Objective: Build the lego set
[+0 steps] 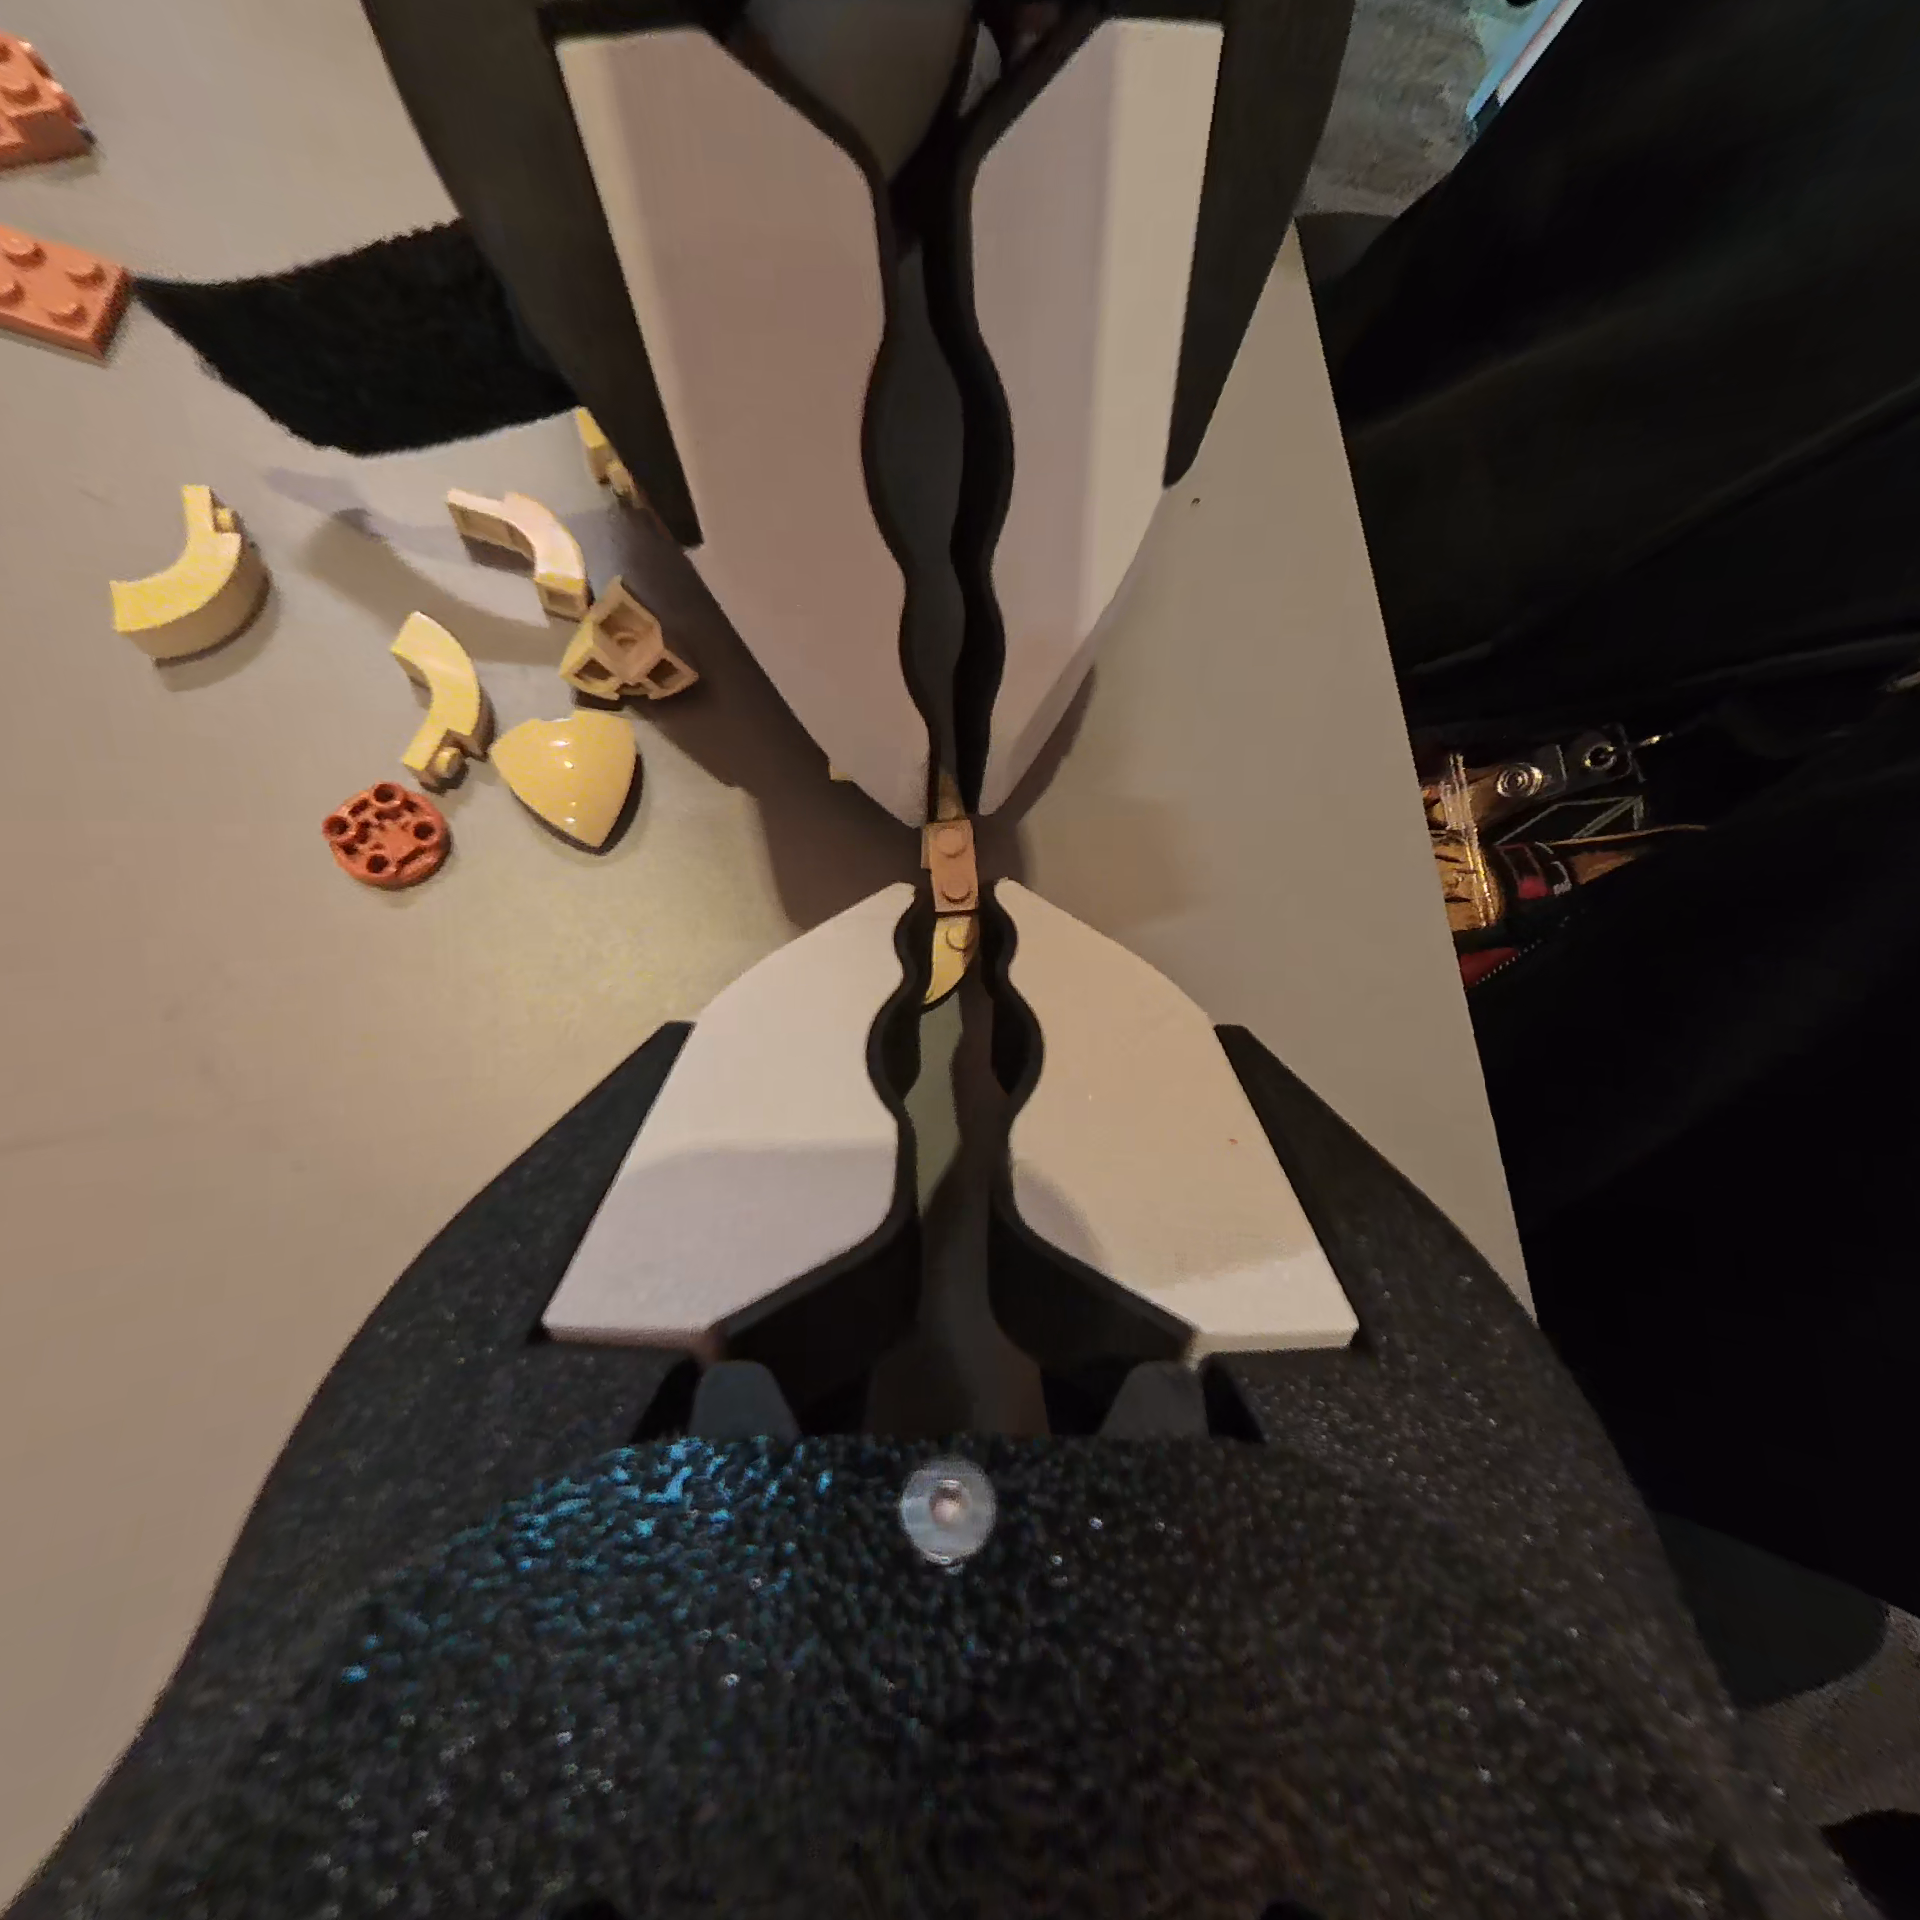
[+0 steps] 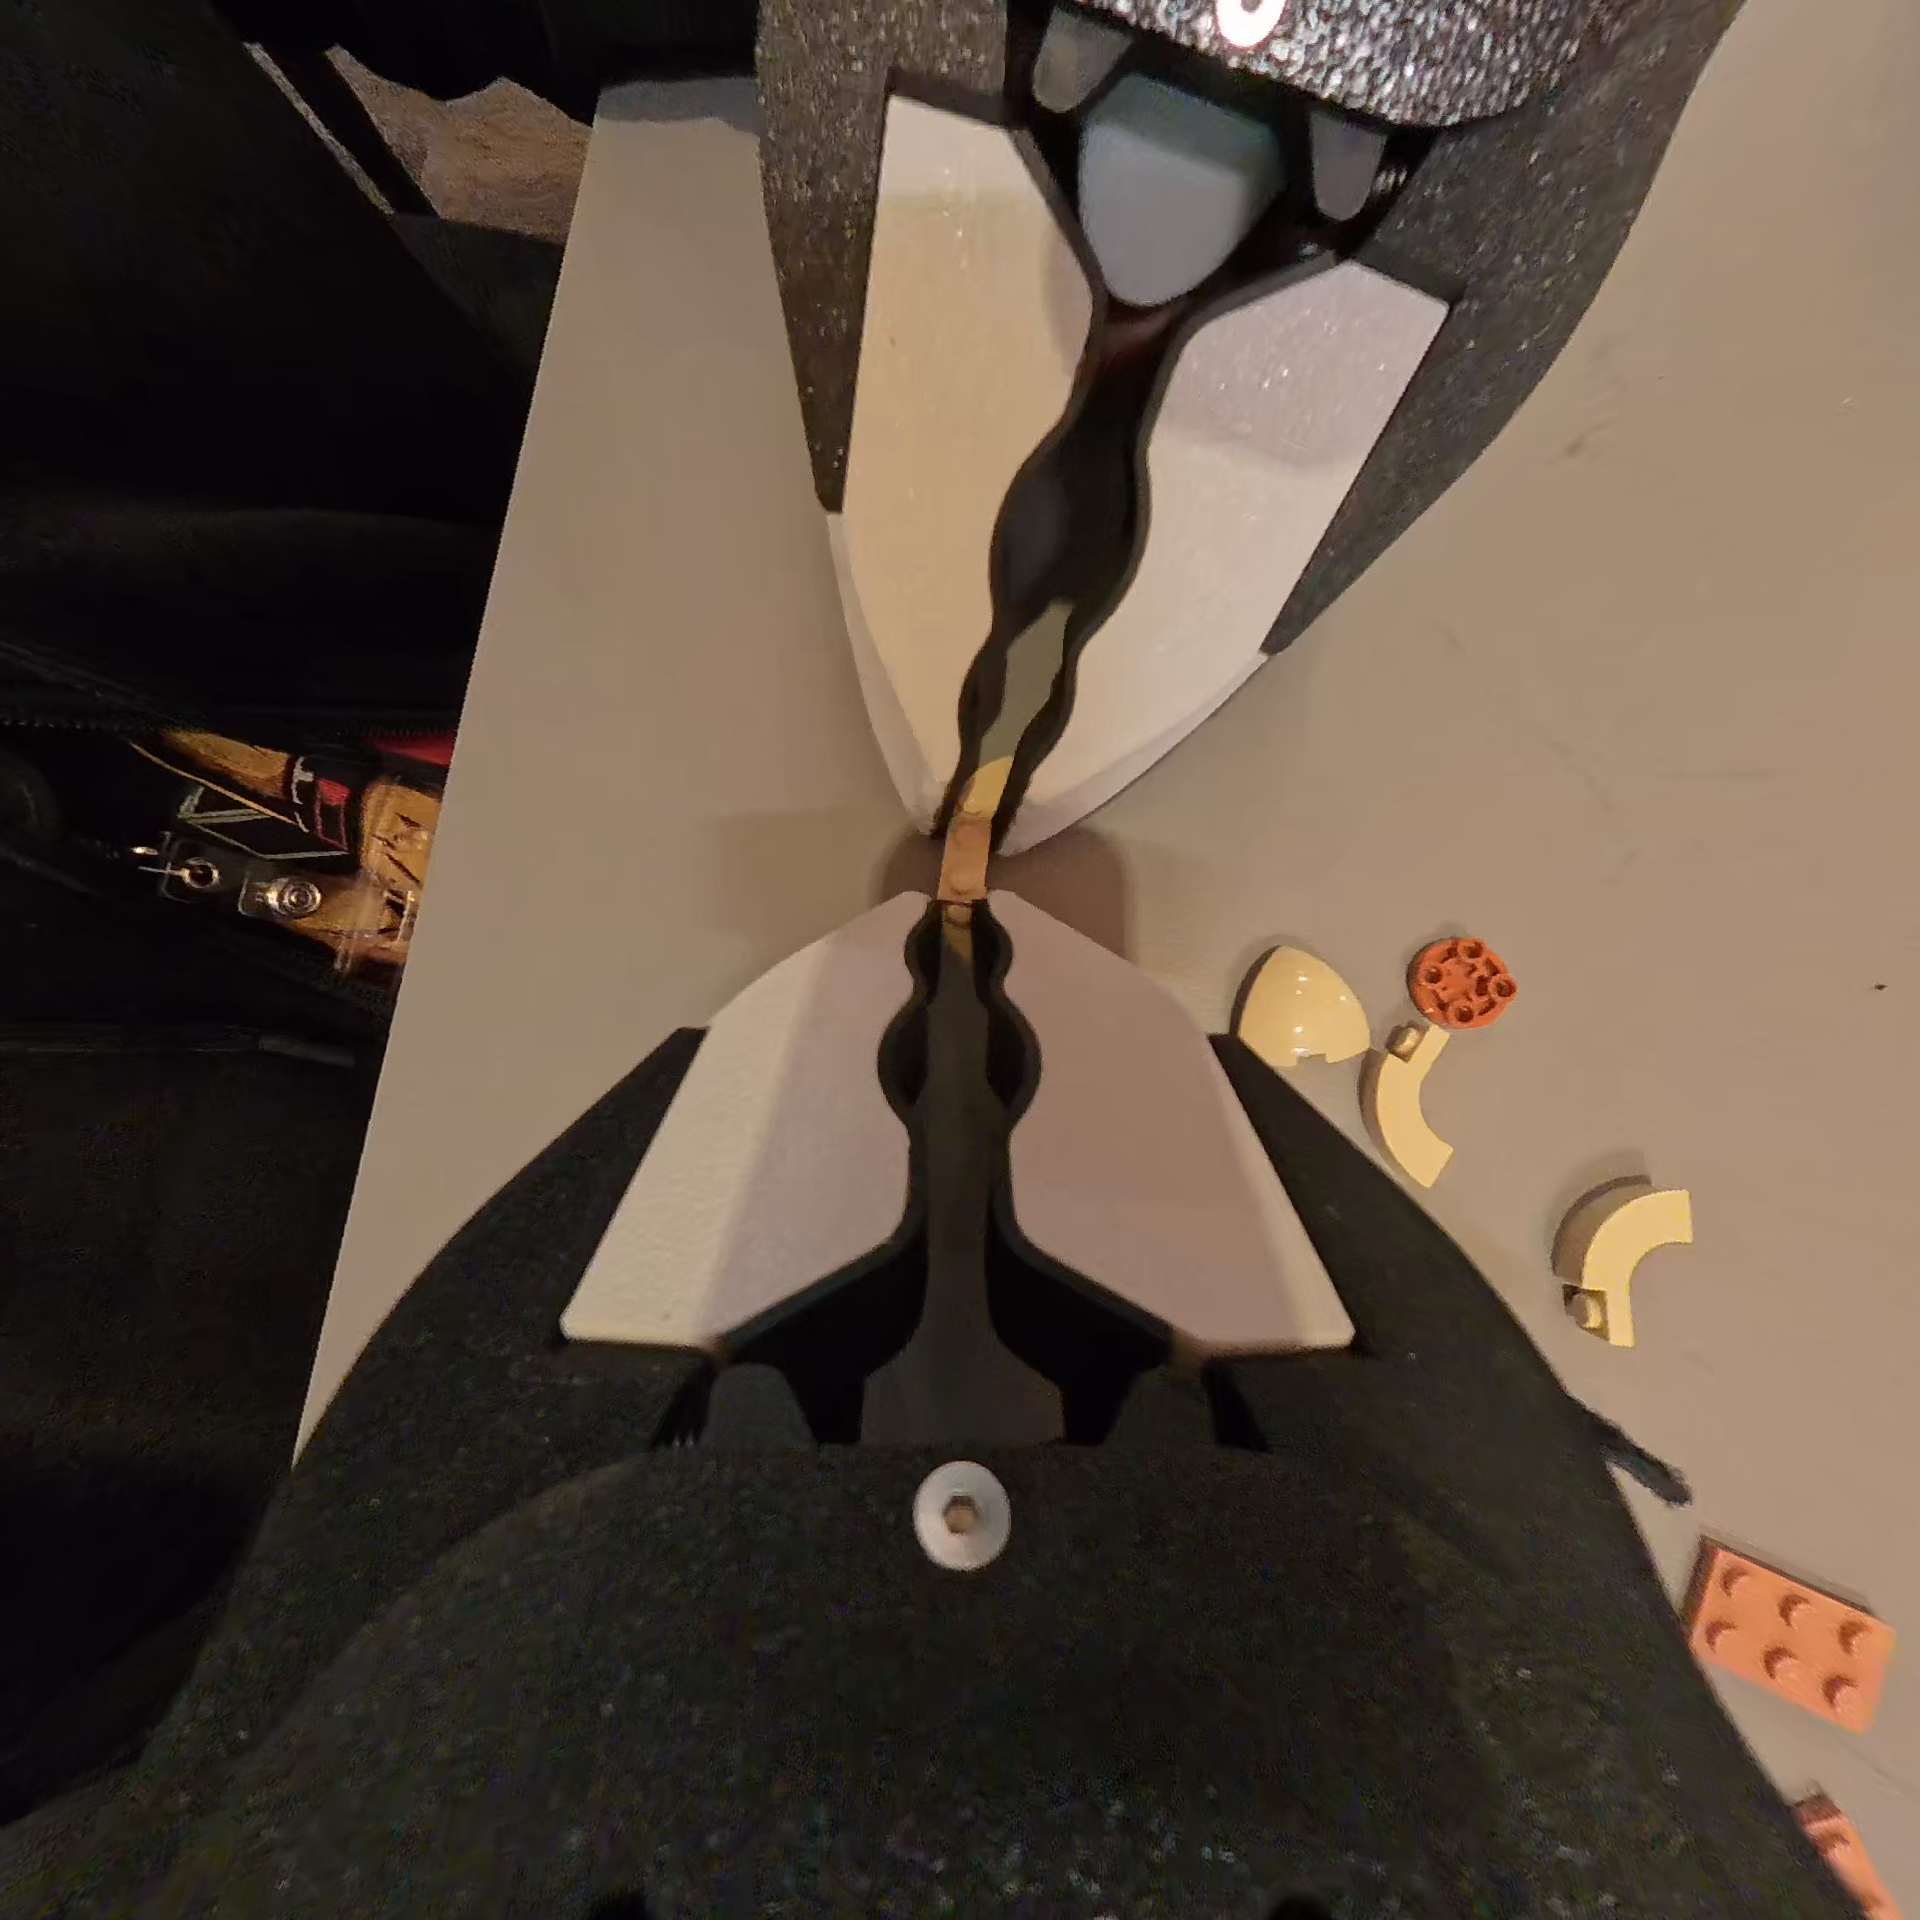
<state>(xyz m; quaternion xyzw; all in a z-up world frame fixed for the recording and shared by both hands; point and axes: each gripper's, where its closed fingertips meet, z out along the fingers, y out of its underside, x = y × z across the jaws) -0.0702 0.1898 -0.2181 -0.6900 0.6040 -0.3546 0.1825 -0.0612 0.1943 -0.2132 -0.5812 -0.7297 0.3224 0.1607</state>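
My two grippers meet tip to tip above the table's edge. In the left wrist view my left gripper (image 1: 951,920) comes from below, shut on a pale yellow curved piece (image 1: 948,966). A small tan studded piece (image 1: 951,862) bridges the gap to my right gripper (image 1: 951,800), which comes from above and is shut on its far end. In the right wrist view my right gripper (image 2: 956,914) is at the bottom and my left gripper (image 2: 971,821) at the top, with the tan piece (image 2: 961,862) between them. How the pieces join is hidden by the fingers.
Loose pieces lie on the grey table (image 1: 208,1039): tan arches (image 1: 192,592) (image 2: 1408,1112), a tan dome (image 1: 571,774), a tan bracket (image 1: 623,649), a red-brown round plate (image 1: 384,821) and orange plates (image 1: 57,291) (image 2: 1787,1652). Past the table edge (image 1: 1455,935) is a person's dark clothing with a badge (image 1: 1538,831).
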